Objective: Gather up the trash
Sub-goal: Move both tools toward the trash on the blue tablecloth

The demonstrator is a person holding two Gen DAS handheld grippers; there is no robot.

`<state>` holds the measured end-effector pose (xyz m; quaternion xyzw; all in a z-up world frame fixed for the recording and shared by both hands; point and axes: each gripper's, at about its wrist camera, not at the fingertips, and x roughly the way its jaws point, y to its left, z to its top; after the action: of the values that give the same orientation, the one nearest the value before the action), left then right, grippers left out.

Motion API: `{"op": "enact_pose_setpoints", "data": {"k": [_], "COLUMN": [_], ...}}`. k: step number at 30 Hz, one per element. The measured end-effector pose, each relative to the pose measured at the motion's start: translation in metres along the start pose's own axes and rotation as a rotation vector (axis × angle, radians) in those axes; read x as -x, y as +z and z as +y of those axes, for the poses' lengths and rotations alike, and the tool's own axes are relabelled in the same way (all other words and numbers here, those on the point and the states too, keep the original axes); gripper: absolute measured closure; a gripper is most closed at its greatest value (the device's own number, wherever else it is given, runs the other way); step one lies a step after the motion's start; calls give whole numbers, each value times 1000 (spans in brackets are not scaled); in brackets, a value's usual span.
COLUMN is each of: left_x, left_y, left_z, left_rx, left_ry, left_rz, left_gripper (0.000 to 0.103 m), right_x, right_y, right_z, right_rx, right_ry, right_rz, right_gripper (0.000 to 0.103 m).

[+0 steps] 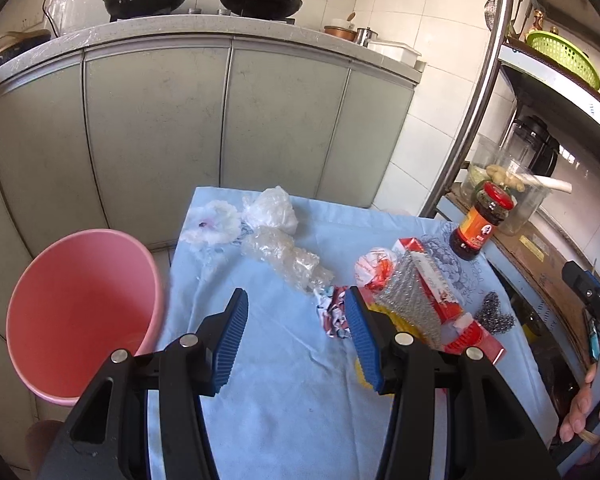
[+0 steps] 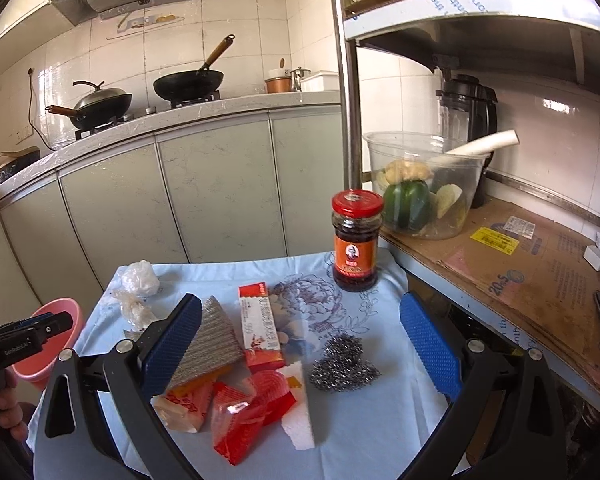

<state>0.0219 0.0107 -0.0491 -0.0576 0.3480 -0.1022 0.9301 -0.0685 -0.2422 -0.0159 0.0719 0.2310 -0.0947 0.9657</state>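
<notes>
Trash is scattered on a table under a light blue cloth (image 1: 292, 380). My left gripper (image 1: 296, 304) hangs open over bare cloth, with a crumpled printed wrapper (image 1: 334, 314) just beside its right finger. Beyond it lie clear bubble wrap (image 1: 288, 256), a white plastic bag (image 1: 272, 210) and a stained tissue (image 1: 212, 222). A pink bucket (image 1: 80, 320) stands at the table's left. My right gripper (image 2: 302, 308) is open wide above a red carton (image 2: 260, 328), steel wool (image 2: 342, 360), red netting (image 2: 252, 408), white foam (image 2: 300, 412) and a silver bubble mailer (image 2: 214, 340).
A red-lidded sauce jar (image 2: 356, 240) stands at the table's far right corner. A metal rack (image 2: 350, 80) to the right holds a clear tub of vegetables (image 2: 420, 184) on cardboard, a blender and a green basket. Grey cabinets (image 1: 160, 128) with woks on the stove run behind.
</notes>
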Motion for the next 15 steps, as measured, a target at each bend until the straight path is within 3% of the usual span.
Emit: {"op": "enact_pose_setpoints", "data": {"k": [15], "left_x": [-32], "left_y": [-2], "left_z": [7], "left_rx": [3], "left_ry": [28], "left_rz": [53], "left_gripper": [54], "right_x": [-16], "right_y": [-9], "right_z": [-6], "right_rx": [-2], "right_ry": [24], "right_rz": [53], "right_gripper": [3]}}
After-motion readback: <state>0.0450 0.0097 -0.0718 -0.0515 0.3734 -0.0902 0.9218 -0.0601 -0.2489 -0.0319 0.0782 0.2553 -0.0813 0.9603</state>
